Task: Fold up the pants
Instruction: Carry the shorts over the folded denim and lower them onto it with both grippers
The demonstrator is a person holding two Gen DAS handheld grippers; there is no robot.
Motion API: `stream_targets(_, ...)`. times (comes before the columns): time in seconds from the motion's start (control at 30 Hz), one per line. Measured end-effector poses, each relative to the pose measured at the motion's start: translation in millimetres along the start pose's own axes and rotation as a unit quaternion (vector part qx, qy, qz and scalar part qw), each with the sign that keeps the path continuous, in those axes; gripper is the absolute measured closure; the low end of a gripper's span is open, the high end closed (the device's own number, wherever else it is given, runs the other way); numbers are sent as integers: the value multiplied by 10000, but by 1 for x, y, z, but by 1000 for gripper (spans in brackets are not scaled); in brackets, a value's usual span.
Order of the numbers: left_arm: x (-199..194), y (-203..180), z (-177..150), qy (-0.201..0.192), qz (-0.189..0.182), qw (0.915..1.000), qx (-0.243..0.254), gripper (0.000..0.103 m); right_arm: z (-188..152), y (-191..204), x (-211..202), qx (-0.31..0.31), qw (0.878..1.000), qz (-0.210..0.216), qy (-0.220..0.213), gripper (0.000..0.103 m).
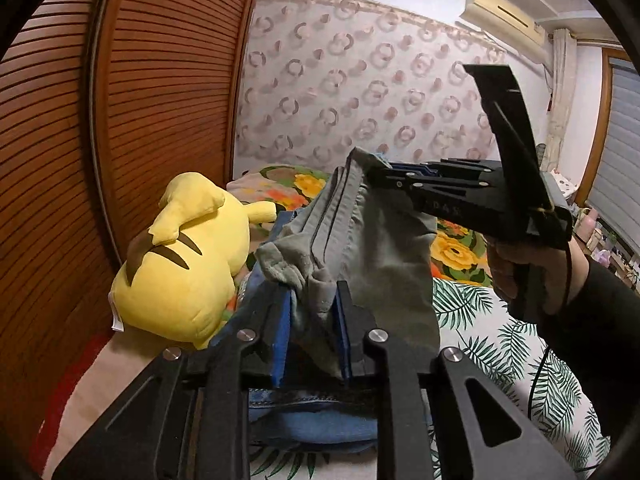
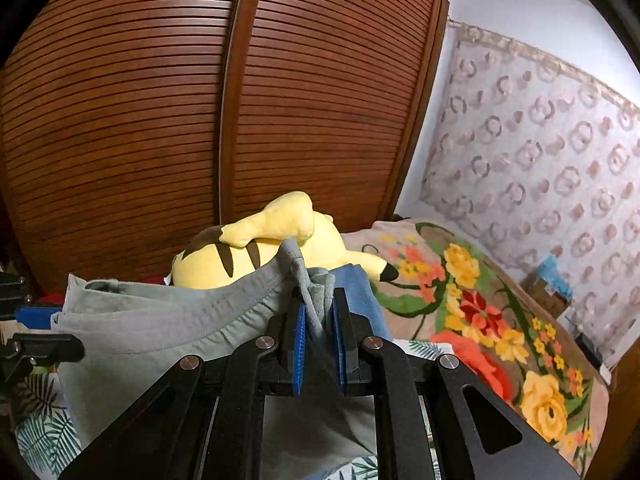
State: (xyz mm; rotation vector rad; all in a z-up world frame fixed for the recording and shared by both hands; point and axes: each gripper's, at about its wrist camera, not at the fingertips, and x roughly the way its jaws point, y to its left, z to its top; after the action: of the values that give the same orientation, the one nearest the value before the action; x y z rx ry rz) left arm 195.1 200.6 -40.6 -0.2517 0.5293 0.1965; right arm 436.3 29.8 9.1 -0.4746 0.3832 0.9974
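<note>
The grey pants (image 1: 360, 240) hang in the air above the bed, held by both grippers. My left gripper (image 1: 314, 300) is shut on a bunched part of the grey cloth between its blue pads. My right gripper (image 1: 376, 178), seen from the side in the left wrist view, is shut on the waistband edge higher up. In the right wrist view the pants (image 2: 160, 328) stretch off to the left, and the right gripper (image 2: 318, 312) pinches the waistband. The left gripper's tips (image 2: 44, 346) show at the left edge.
A yellow plush toy (image 1: 180, 264) lies on the bed beside brown slatted wardrobe doors (image 2: 200, 100). Blue jeans (image 1: 312, 420) lie under the left gripper. A floral blanket (image 2: 480, 300) and a leaf-print sheet (image 1: 520, 360) cover the bed. A patterned wall (image 1: 360, 80) stands behind.
</note>
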Motion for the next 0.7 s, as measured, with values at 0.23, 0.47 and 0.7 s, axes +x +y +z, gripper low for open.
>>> stream_targets(0.23,2,-1,-3,110,64,9999,-9,79,4,2,7,28,10000,67,52,91)
stream_targets(0.47,2,1,-2,180,119,9998,-33,53,8,-2,9,180,9997,58,124,77)
stream_targets(0.7,-5,-7,5,-4,203,9998,76,46,-4,-12,-9,399,9991,147,43,64)
